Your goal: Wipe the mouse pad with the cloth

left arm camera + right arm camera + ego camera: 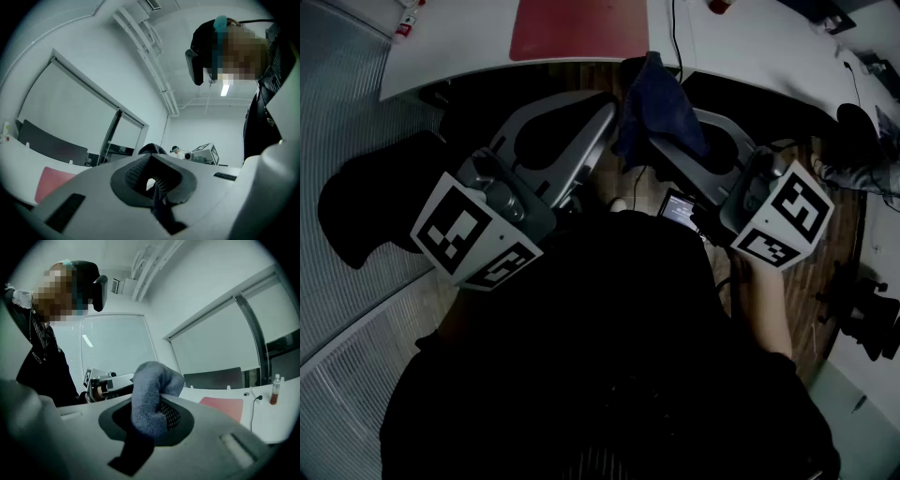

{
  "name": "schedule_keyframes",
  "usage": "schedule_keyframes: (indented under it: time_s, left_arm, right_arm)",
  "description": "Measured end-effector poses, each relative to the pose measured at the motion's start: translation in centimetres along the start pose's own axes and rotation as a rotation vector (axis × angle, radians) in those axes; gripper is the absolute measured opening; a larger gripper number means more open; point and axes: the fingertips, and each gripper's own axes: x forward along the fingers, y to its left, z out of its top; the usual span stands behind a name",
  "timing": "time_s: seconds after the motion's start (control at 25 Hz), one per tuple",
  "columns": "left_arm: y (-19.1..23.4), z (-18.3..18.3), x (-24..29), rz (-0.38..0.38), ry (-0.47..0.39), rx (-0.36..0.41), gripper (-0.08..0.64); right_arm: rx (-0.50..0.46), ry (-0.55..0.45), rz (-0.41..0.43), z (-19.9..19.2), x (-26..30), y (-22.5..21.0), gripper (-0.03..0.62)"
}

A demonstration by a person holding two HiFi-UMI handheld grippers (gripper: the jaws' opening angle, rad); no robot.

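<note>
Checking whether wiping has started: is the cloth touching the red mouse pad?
Apart. The right gripper view shows the cloth clamped in the right gripper, with the mouse pad lying well beyond on the white desk.

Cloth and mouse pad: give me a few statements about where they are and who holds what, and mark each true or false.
1. The right gripper is shut on the blue cloth. True.
2. The cloth is spread flat on the red mouse pad. False: it hangs bunched from the right gripper, up in the air and apart from the pad.
3. The left gripper grips a corner of the cloth. False: it is shut and holds nothing.
4. The mouse pad lies on the white desk. True.
</note>
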Motion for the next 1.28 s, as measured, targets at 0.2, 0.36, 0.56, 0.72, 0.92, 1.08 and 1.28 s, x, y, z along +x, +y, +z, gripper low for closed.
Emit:
schedule_keyframes:
  time_s: [0.2, 0.36, 0.56, 0.72, 0.92, 1.08, 1.28]
  left_arm:
    - [0.2, -0.8, -0.2, 0.029, 0.015, 0.001, 0.006]
    - [0.5, -1.2, -0.4, 0.051, 0.025, -0.003, 0.006]
    - [0.7, -2.0, -0.4, 0.074, 0.019, -0.034, 0.006]
    - [1.4, -2.7, -0.6, 0.109, 0.010, -0.045, 0.006]
    - [-1.8, -5.1, 2.9, 0.060, 0.076, -0.054, 0.007]
    - [-1.7, -7.7, 5.9, 0.036, 0.119, -0.126, 0.007]
    - [-4.1, -8.1, 8.7, -0.014, 0.175, -0.113, 0.008]
  right_arm:
    - [0.010, -0.014, 0.011, -0.2, -0.1, -0.2, 0.072]
    - [0.030, -0.022, 0.001, -0.3, -0.4, -1.1, 0.074]
    - [0.051, -0.035, -0.008, -0.9, -0.9, -1.8, 0.075]
    - [0.080, -0.060, -0.004, -2.1, -0.9, -1.7, 0.077]
    - [0.154, -0.128, -0.030, -3.0, -4.6, -3.9, 0.077]
    - [0.211, -0.162, -0.047, -5.3, -7.9, -7.0, 0.077]
    - [0.233, -0.218, -0.088, -5.4, -12.4, -7.1, 0.078]
